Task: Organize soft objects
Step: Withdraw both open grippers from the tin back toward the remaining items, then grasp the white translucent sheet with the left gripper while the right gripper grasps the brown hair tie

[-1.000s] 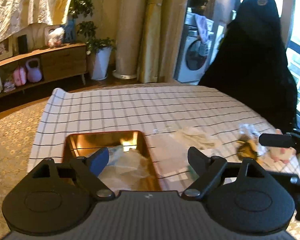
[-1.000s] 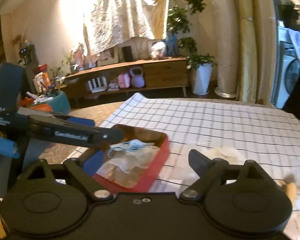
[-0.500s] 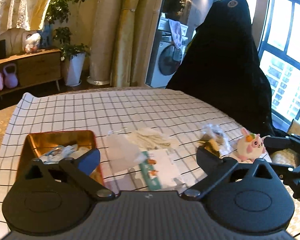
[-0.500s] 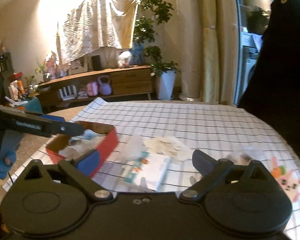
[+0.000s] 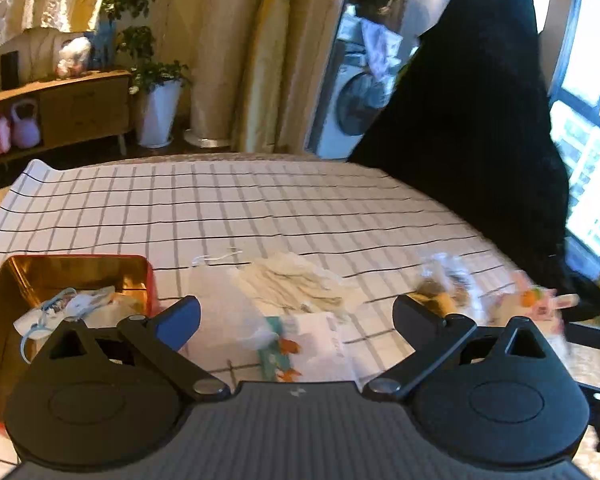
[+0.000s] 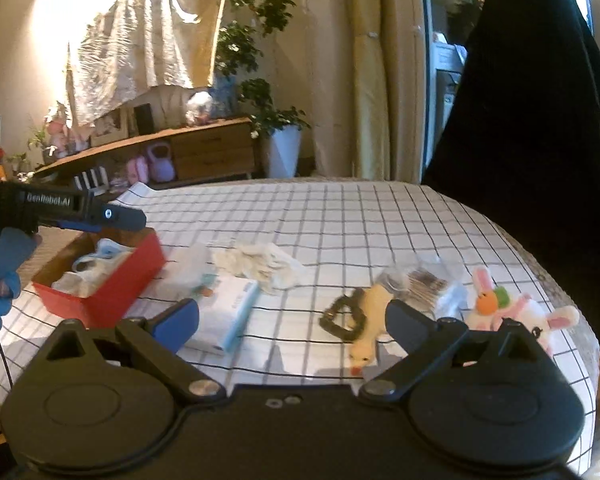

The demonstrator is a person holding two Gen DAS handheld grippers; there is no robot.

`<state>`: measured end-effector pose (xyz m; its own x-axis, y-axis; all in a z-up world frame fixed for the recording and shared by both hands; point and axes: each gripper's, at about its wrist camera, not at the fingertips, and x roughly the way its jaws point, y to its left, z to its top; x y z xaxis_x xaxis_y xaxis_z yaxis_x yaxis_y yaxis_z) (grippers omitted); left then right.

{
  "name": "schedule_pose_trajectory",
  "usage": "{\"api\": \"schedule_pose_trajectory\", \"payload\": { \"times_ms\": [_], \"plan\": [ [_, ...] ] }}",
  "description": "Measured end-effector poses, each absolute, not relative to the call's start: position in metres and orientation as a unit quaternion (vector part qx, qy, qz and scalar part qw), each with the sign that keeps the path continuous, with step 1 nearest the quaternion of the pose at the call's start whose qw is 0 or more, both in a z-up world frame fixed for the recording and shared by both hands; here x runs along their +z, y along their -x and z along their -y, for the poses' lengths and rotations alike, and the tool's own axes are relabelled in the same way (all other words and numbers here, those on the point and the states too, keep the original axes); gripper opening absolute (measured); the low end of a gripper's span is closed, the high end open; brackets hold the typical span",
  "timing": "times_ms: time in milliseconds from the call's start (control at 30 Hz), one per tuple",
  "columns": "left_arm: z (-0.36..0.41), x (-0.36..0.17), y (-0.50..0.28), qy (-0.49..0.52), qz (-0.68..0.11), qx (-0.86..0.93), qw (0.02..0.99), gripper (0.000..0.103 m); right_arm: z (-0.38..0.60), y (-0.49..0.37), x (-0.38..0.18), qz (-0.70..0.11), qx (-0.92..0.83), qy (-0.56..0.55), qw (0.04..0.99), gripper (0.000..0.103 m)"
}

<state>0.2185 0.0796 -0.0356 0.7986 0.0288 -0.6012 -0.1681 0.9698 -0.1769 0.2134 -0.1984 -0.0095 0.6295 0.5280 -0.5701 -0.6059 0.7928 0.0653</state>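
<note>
Both the left gripper [image 5: 296,316] and the right gripper [image 6: 292,318] hang wide open, holding nothing, above the checked-cloth worktop [image 6: 340,216]; a red rectangular tin [image 6: 112,284] of soft items sits left; a pink-and-white plush rabbit [image 6: 516,312] lies right.

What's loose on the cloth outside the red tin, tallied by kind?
Plush toys: 2, yellow duck, pink bunny
Clear bags: 2
White cloth: 1
Tissue pack: 1
Total: 6

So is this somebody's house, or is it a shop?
Most likely a home's living room. A washing machine stands in the next room, a wooden sideboard holds photo frames and toys, and a potted plant sits by long curtains.
</note>
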Motion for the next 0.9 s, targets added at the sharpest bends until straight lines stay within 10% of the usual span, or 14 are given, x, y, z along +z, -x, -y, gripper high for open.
{"api": "schedule_pose_trajectory", "payload": {
  "times_ms": [700,900],
  "plan": [
    [-0.086,-0.109,-0.297,0.083,-0.367,0.128,0.917,0.101,0.174,-0.285,-0.065,-0.344,0.305,0.118,0.880,0.078],
    [-0.086,-0.118,-0.306,0.081,-0.373,0.149,0.912,0.087,0.163,-0.301,-0.075,-0.344,0.294,0.139,0.881,0.067]
  ]
}}
